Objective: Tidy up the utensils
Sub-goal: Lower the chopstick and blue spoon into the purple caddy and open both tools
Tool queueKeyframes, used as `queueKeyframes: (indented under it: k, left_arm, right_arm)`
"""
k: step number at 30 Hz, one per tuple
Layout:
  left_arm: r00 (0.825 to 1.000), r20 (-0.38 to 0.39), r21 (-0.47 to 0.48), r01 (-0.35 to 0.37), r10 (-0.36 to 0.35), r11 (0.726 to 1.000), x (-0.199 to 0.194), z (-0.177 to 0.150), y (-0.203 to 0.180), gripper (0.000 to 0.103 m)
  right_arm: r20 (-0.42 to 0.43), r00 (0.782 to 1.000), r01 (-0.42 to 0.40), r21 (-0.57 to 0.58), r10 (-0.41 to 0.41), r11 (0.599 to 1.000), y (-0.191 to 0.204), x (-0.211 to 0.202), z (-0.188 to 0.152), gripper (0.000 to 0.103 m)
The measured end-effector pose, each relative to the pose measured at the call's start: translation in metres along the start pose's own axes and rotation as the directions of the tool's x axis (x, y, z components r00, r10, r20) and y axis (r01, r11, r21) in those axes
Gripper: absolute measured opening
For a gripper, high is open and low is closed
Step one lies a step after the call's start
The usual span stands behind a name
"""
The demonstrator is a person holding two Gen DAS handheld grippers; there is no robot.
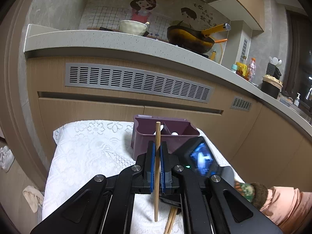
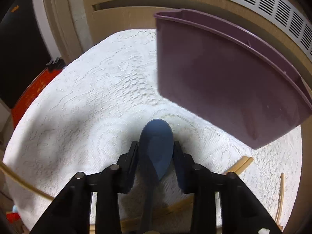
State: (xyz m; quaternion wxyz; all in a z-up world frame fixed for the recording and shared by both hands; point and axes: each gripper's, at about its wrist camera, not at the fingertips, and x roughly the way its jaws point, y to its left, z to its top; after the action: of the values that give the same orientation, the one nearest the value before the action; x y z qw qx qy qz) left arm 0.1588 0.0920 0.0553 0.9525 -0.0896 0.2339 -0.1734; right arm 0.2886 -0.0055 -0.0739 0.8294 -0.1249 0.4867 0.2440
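Right wrist view, blue spoon [image 2: 156,148] between part-open right tongs [image 2: 156,152], left tongs [image 1: 157,150] clamping chopstick [image 1: 157,167]

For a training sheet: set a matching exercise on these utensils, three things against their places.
Things:
1. single chopstick
2. blue spoon
3. purple utensil caddy

Places:
A. standing on the white cloth, by the cabinet
B. clamped upright in the left gripper
C. between the right gripper's fingers, over the cloth

Pairs: 1-B, 2-C, 3-A
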Motion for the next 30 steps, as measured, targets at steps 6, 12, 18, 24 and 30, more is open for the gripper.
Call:
queueKeyframes:
  k: [6,12,18,24,30]
  left_arm:
    - [1.0,0.019,0.018,0.025,-0.025,1.0,-0.004,0.015,-0.011,0.005]
    - [0.987,0.15,0.129,0.04,-0.059,0.991,-0.01,0.097,-0.043,0.005]
    - [0.96,0.27,0.189,0.016,-0.068,0.982,0.004,0.168,-0.066,0.005]
    - [0.967,0.249,0.182,0.011,-0.057,0.983,0.062,0.182,-0.058,0.005]
    - [0.992,0.125,0.142,0.016,-0.034,0.99,0.136,0.154,-0.033,0.005]
  right_arm:
    - [0.167,0.986,-0.024,0.033,0.018,0.999,-0.012,-0.094,-0.015,0.032]
    - [0.494,0.865,0.07,0.051,-0.086,0.996,-0.033,-0.243,0.028,0.032]
    - [0.675,0.71,0.183,0.099,-0.201,0.978,-0.051,-0.316,0.078,0.032]
    - [0.679,0.688,0.238,0.123,-0.257,0.963,-0.073,-0.271,0.095,0.032]
    - [0.564,0.787,0.202,0.148,-0.251,0.968,-0.109,-0.18,0.091,0.032]
